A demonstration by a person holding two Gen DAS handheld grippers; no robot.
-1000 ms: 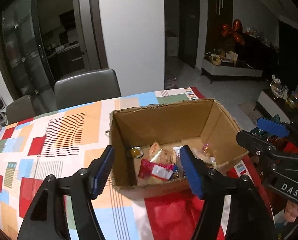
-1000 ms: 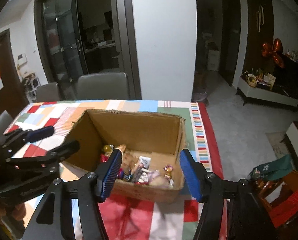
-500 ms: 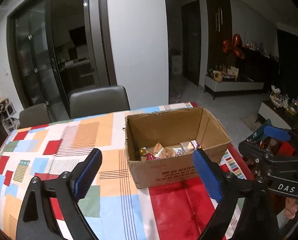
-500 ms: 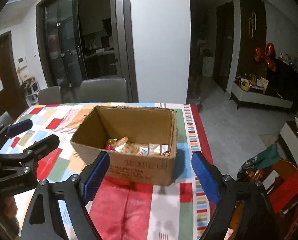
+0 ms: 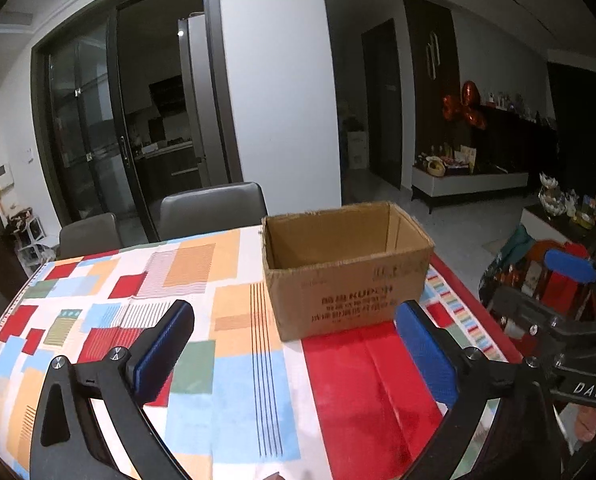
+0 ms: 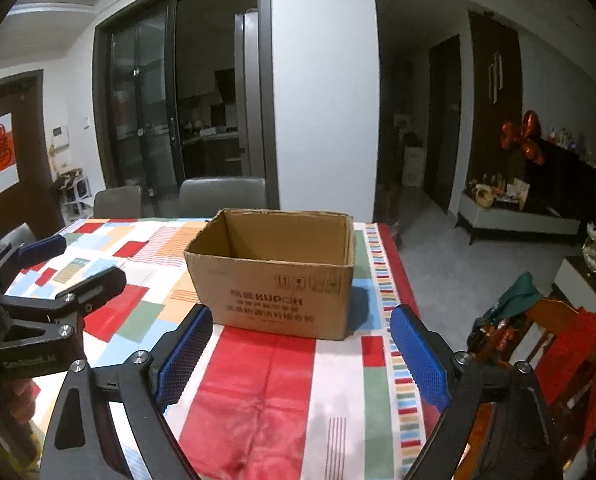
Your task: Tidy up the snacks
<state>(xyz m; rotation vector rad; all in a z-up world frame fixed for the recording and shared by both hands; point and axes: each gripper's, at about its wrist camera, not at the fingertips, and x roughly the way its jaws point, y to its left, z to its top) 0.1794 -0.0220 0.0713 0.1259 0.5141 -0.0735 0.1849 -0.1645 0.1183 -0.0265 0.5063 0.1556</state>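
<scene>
An open cardboard box (image 5: 345,276) with printed lettering stands on the table's far right part, also seen in the right wrist view (image 6: 274,280). Its near wall hides whatever lies inside. My left gripper (image 5: 296,354) hovers over the tablecloth in front of the box, jaws opening, nothing between its blue pads (image 5: 166,352). My right gripper (image 6: 301,354) is likewise in front of the box, jaws opening and empty. Each gripper shows in the other's view: the right gripper (image 5: 537,284) at the right edge, the left gripper (image 6: 70,266) at the left edge.
The table (image 5: 98,300) wears a patchwork cloth of red, blue and orange blocks. Grey chairs (image 5: 214,208) stand behind it. Past the table's right edge is a wooden chair with red cloth (image 6: 569,344). A low cabinet (image 6: 517,216) sits across the floor.
Both grippers have drawn back from the box and their jaws have widened. The snack packets seen inside the box earlier are now hidden behind its near wall.
</scene>
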